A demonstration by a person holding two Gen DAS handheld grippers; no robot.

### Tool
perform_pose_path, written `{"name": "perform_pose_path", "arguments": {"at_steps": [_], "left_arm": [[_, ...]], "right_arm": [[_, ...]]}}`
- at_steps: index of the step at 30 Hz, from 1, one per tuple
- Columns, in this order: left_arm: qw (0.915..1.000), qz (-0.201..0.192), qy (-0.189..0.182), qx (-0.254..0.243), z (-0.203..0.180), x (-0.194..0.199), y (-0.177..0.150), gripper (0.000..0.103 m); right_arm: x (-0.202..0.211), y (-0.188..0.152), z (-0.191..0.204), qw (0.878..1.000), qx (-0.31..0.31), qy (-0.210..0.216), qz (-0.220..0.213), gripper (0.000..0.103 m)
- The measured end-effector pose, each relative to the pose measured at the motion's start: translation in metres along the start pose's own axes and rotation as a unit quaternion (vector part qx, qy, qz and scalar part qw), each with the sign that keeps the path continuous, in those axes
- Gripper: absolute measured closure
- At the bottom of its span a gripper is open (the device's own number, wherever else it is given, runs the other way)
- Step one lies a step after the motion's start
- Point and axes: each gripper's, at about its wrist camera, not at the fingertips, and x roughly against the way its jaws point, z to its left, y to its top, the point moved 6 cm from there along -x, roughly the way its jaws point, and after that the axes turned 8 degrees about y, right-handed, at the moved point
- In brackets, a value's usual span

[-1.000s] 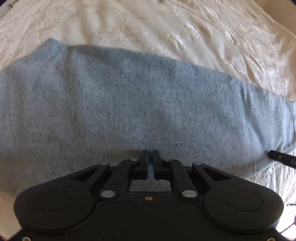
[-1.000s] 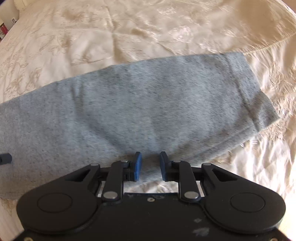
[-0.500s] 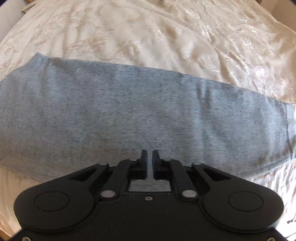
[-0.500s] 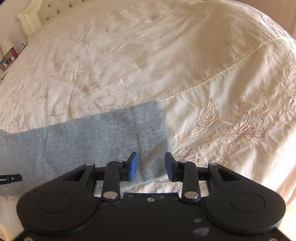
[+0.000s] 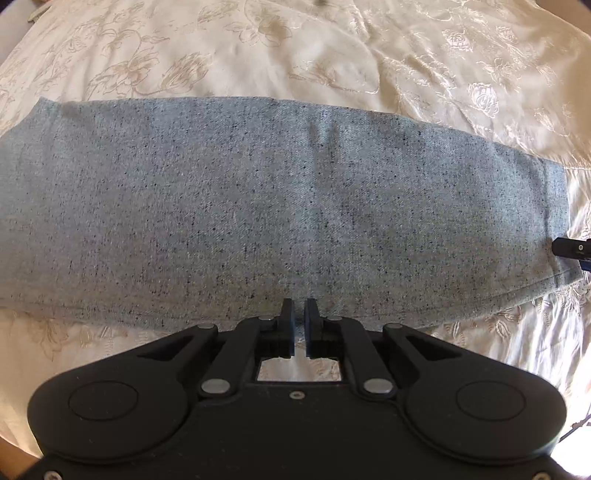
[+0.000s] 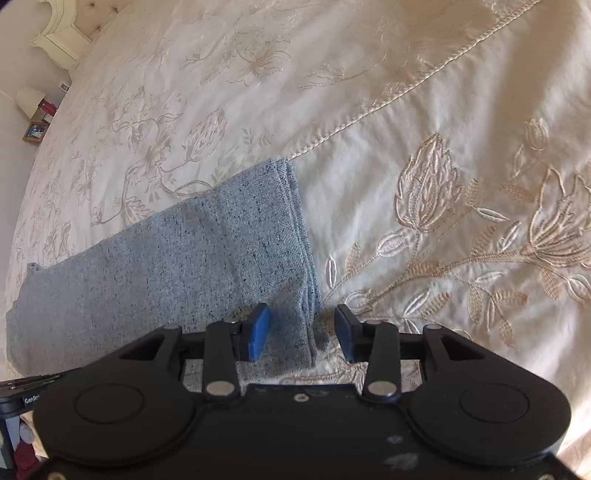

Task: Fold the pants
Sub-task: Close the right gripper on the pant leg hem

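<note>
The grey-blue pants [image 5: 280, 206] lie folded lengthwise in a flat band across the cream bedspread. My left gripper [image 5: 299, 310] sits at the near long edge of the band, its jaws a narrow slit apart with nothing between them. In the right wrist view the pants [image 6: 177, 273] end in a stacked hem edge. My right gripper [image 6: 301, 326] is open and straddles the near corner of that hem, just above the cloth. The tip of the right gripper shows at the right edge of the left wrist view [image 5: 572, 249].
The bed is covered by a cream embroidered bedspread [image 6: 443, 184] with a corded seam [image 6: 369, 118]. A white headboard [image 6: 59, 29] and a nightstand with a lamp [image 6: 31, 103] stand at the far left.
My left gripper let go of the pants' edge and its jaws parted a little. My right gripper swung right along the pants to the hem end and opened wider.
</note>
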Motion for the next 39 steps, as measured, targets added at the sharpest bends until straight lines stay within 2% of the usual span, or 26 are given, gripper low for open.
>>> {"name": "perform_pose_path", "arguments": {"at_steps": [5, 9, 11, 12, 16, 23, 26, 27, 28, 30, 34, 38, 39], "left_arm": [[0.9998, 0.000, 0.005, 0.018, 0.008, 0.008, 0.004, 0.091], [0.9999, -0.010, -0.004, 0.011, -0.004, 0.008, 0.025, 0.091], [0.9998, -0.017, -0.009, 0.004, -0.015, 0.007, 0.039, 0.091], [0.9997, -0.021, -0.011, 0.003, -0.019, 0.006, 0.046, 0.091], [0.9992, -0.030, -0.017, 0.019, -0.034, -0.008, 0.082, 0.091], [0.9992, -0.012, -0.007, 0.039, -0.039, -0.051, 0.121, 0.091], [0.9994, -0.011, -0.001, 0.033, -0.041, -0.059, 0.128, 0.091], [0.9994, -0.011, 0.001, 0.032, -0.042, -0.059, 0.128, 0.092], [0.9995, -0.010, 0.002, 0.030, -0.042, -0.060, 0.129, 0.092], [0.9996, -0.009, 0.002, 0.026, -0.044, -0.064, 0.131, 0.091], [0.9994, 0.000, -0.009, 0.033, -0.040, -0.068, 0.134, 0.091], [0.9985, 0.013, -0.021, 0.049, -0.036, -0.073, 0.140, 0.092], [0.9984, 0.014, -0.021, 0.050, -0.036, -0.074, 0.142, 0.092]], "right_arm": [[-0.014, 0.018, 0.001, 1.000, -0.004, 0.028, -0.001, 0.057], [-0.019, 0.024, 0.003, 0.999, 0.001, 0.044, 0.008, 0.057], [-0.015, 0.021, 0.003, 0.999, 0.008, 0.049, 0.010, 0.072], [-0.011, 0.019, 0.001, 0.999, 0.005, 0.053, 0.013, 0.090], [0.011, 0.014, 0.002, 0.998, -0.007, 0.061, -0.011, 0.096], [0.042, 0.012, 0.023, 0.996, 0.017, 0.078, -0.031, 0.096], [0.042, 0.013, 0.023, 0.997, 0.026, 0.070, -0.028, 0.092], [0.041, 0.013, 0.019, 0.998, 0.026, 0.056, -0.027, 0.086], [0.037, 0.014, 0.015, 0.998, 0.026, 0.045, -0.023, 0.076], [0.031, 0.014, 0.006, 0.999, 0.020, 0.040, -0.013, 0.068], [0.014, 0.010, -0.008, 0.999, 0.010, 0.040, 0.027, 0.064], [0.001, 0.012, -0.013, 0.998, 0.004, 0.054, 0.034, 0.062], [-0.004, 0.014, -0.011, 0.998, 0.002, 0.058, 0.037, 0.059]]}}
